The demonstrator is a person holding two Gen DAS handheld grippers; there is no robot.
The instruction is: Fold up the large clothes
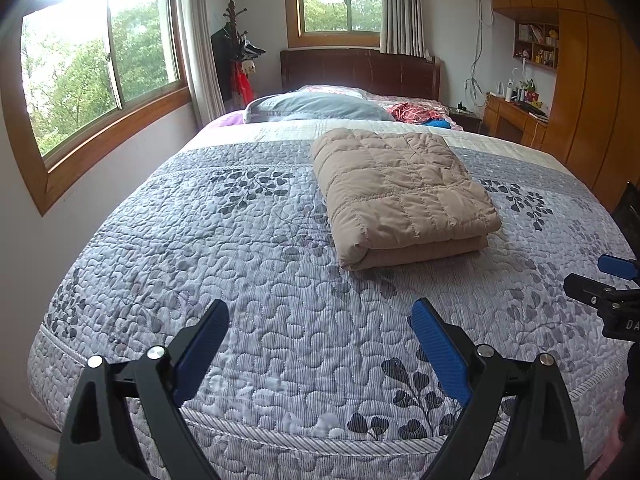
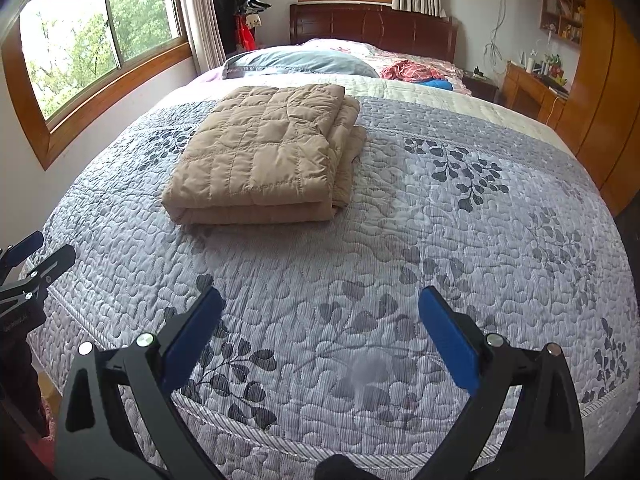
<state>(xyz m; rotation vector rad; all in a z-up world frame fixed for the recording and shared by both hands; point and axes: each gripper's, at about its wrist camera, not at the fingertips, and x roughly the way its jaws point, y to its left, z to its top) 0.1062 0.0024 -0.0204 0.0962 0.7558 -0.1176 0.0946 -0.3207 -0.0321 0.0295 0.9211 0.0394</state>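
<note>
A tan quilted garment (image 1: 400, 196) lies folded into a thick rectangle on the bed, in the middle of the grey leaf-patterned quilt (image 1: 260, 280). It also shows in the right wrist view (image 2: 264, 156), left of centre. My left gripper (image 1: 320, 312) is open and empty, held above the foot of the bed, well short of the garment. My right gripper (image 2: 322, 300) is open and empty too, over the foot of the bed. Each gripper shows at the edge of the other's view: the right one (image 1: 608, 284), the left one (image 2: 28, 264).
A grey-blue pillow (image 1: 316, 106) and red and blue clothes (image 1: 416, 114) lie near the dark wooden headboard (image 1: 360, 70). Windows and a wall (image 1: 100, 68) run along the left. A coat stand (image 1: 236, 44) is in the corner. Wooden wardrobe and desk (image 1: 520, 116) stand on the right.
</note>
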